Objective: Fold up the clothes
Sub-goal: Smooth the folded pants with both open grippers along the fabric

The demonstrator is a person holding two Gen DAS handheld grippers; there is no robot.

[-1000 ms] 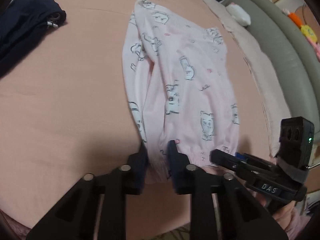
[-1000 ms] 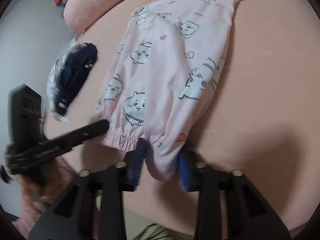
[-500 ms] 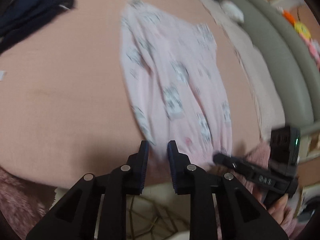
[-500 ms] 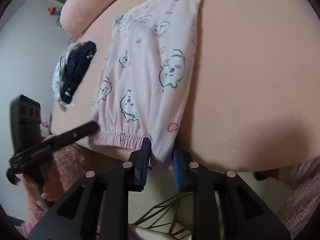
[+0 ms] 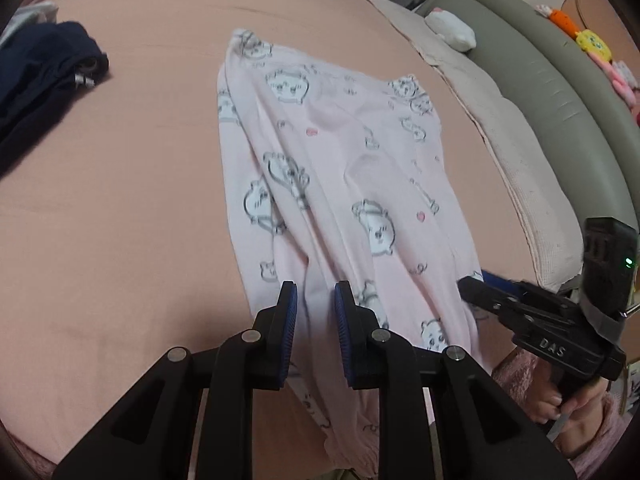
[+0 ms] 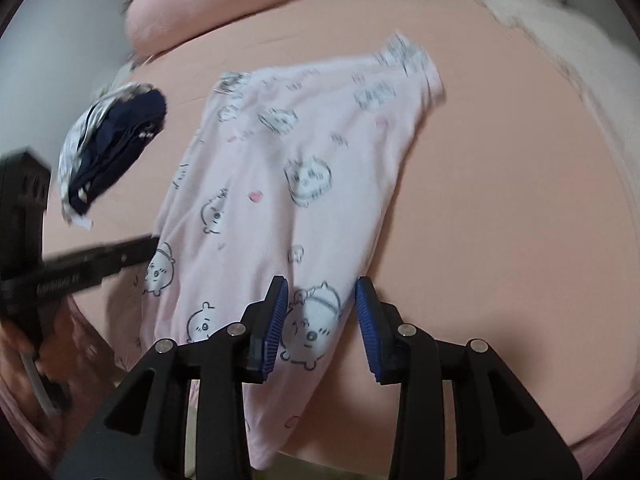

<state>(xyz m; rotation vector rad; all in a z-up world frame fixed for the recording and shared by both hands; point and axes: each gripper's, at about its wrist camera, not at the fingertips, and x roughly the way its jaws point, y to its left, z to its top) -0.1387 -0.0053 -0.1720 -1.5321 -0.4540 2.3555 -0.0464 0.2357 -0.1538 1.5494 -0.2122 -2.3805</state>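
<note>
Pink trousers [image 5: 340, 168] printed with cartoon animals lie lengthwise on the pink bed, and their cuff end [image 5: 352, 456] hangs over the near edge. My left gripper [image 5: 316, 312] hovers over the left part of the trouser leg, its jaws a narrow gap apart with flat cloth showing between them. My right gripper [image 6: 320, 312] stands open over the right part of the pink trousers [image 6: 304, 184], the cloth running on below its fingers. Each gripper shows in the other's view: the right gripper [image 5: 472, 288] at the cloth's right edge, the left gripper [image 6: 148, 242] blurred at its left edge.
A dark navy garment [image 5: 36, 76] lies bunched at the far left of the bed [image 5: 120, 200]. A pink pillow [image 6: 208, 4] sits at the head. A grey padded bed frame [image 5: 560, 80] with small toys runs along the right. A hand in a pink sleeve [image 5: 568, 420] holds the right gripper.
Both grippers dragged the trousers toward the near edge, then came forward over them. The right jaws have widened and let go. The cuff now hangs over the edge behind the fingers.
</note>
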